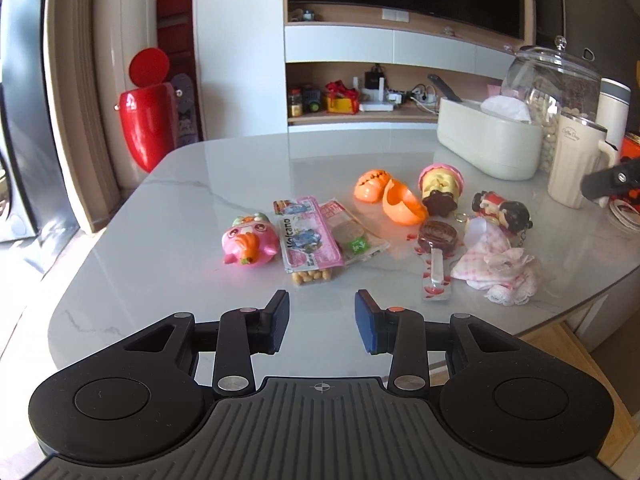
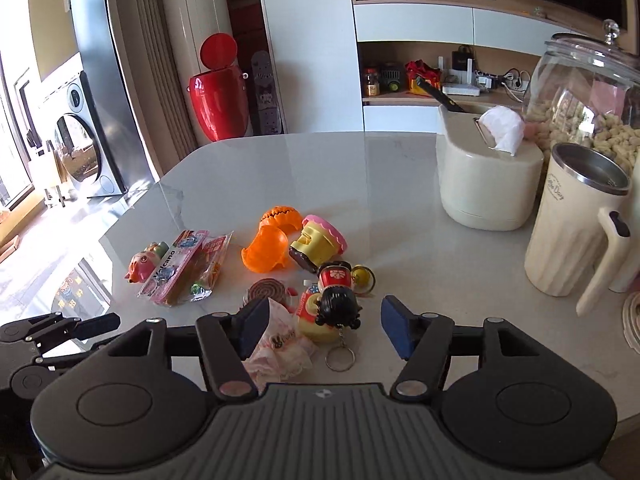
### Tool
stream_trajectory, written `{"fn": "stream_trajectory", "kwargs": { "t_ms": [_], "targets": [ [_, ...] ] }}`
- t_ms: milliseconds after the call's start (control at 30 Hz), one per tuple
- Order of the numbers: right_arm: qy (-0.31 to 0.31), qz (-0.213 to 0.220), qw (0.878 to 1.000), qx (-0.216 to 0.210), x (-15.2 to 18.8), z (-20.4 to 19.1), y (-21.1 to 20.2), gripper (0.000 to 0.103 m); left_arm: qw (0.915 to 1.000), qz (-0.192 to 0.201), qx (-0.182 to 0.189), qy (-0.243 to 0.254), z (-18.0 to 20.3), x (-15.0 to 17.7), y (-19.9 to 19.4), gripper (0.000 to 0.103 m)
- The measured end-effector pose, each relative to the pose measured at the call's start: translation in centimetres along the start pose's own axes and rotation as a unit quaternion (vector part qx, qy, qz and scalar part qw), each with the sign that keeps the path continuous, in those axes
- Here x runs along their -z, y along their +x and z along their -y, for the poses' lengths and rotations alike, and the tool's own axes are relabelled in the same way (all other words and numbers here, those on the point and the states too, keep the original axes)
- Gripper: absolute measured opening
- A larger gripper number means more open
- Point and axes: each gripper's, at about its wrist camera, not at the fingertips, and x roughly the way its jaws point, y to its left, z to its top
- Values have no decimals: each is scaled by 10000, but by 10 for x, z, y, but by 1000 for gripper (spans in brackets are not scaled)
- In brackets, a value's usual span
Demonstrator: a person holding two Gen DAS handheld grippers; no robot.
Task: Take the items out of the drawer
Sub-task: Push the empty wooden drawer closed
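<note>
Right gripper [image 2: 320, 330]: fingers wide, empty, doll keychain [image 2: 338, 300] lying between them on table [image 2: 380, 184], apparently just set down. Left gripper [image 1: 322, 320]: fingers half-open, empty; snack packet [image 1: 308, 240] just ahead. Drawer unseen.

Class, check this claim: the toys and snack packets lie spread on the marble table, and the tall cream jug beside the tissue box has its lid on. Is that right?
One detail is wrong. The cream jug has no lid: the right wrist view looks straight into its open metal rim. The rest holds: toys and snack packets lie on the marble table, with the jug beside the tissue box.
</note>
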Motion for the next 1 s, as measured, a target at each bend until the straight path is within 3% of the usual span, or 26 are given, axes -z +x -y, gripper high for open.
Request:
{"fn": "stream_trajectory", "kwargs": {
  "t_ms": [67, 167, 267, 367, 467, 567, 633, 700, 800, 1000],
  "targets": [
    [-147, -7, 9999, -13, 17, 4, -23, 67, 9999, 80, 12, -122, -3, 1, -25, 40],
    [-408, -284, 9987, -127, 49, 5, -53, 74, 9993, -229, 295, -56, 5, 11, -64, 39],
    [-503, -1150, 9905, -557, 89, -3, -65, 78, 9928, -847, 771, 360, 29, 32, -99, 40],
    [-512, -2199, 9657, -1282, 140, -20, -68, 78, 9749, -1669, 1298, 694, 58, 64, -117, 40],
    [-257, -2902, 9420, -1668, 179, -29, -55, 78, 9558, -2454, 1476, 670, 79, 98, -109, 40],
    [17, -3347, 9313, -1435, 202, -29, -29, 75, 9546, -2617, 1294, 595, 90, 114, -93, 40],
    [127, -3323, 9354, -1202, 206, -25, -19, 72, 9610, -2455, 1160, 529, 90, 116, -85, 40],
    [-28, -2944, 9522, -811, 202, -23, -18, 72, 9610, -2502, 1156, 243, 86, 117, -76, 39],
    [196, -2788, 9573, -733, 198, -21, -13, 70, 9671, -2335, 1006, 127, 87, 117, -66, 39],
    [43, -1988, 9799, -157, 192, -30, 7, 64, 9790, -1901, 587, -455, 81, 98, -29, 39]
  ]
}}
